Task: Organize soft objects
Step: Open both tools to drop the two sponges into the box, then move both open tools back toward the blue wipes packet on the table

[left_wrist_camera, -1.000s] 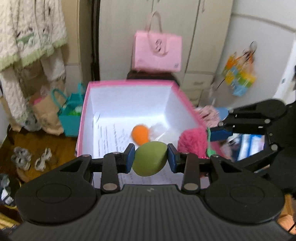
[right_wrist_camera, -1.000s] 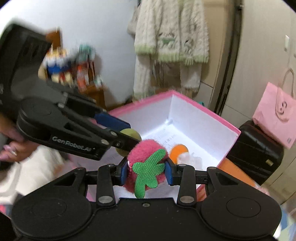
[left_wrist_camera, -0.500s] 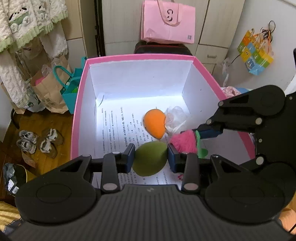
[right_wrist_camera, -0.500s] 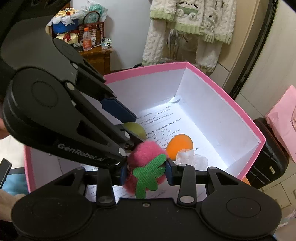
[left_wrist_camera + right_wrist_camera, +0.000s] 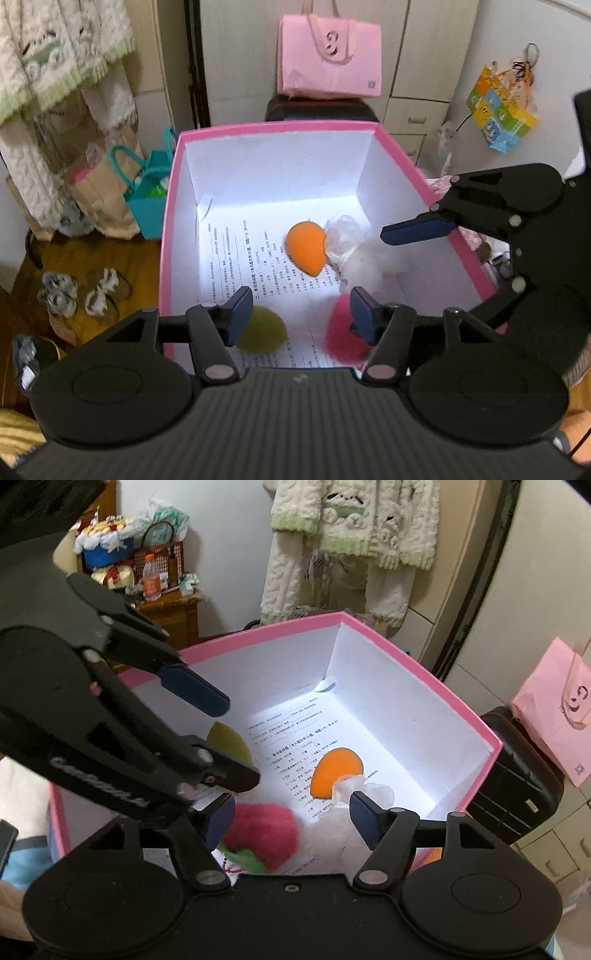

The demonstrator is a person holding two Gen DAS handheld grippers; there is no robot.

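A pink-rimmed white box lies below both grippers, with a printed sheet on its floor. My left gripper has its jaws opening; the olive-green sponge is loose beneath them, blurred, clear of both pads. My right gripper also has its jaws opening. The pink plush strawberry with its green leaf sits free below them, touching neither pad. An orange sponge and a white mesh puff rest deeper in the box. One right finger reaches over the box's right wall.
Behind the box stand a black suitcase and a pink paper bag. A teal bag and slippers are on the wooden floor to the left. A knit sweater hangs beyond, next to a cluttered wooden cabinet.
Both grippers have let go: the green sponge left the left jaws and the pink strawberry left the right jaws, and both dropped down into the box.
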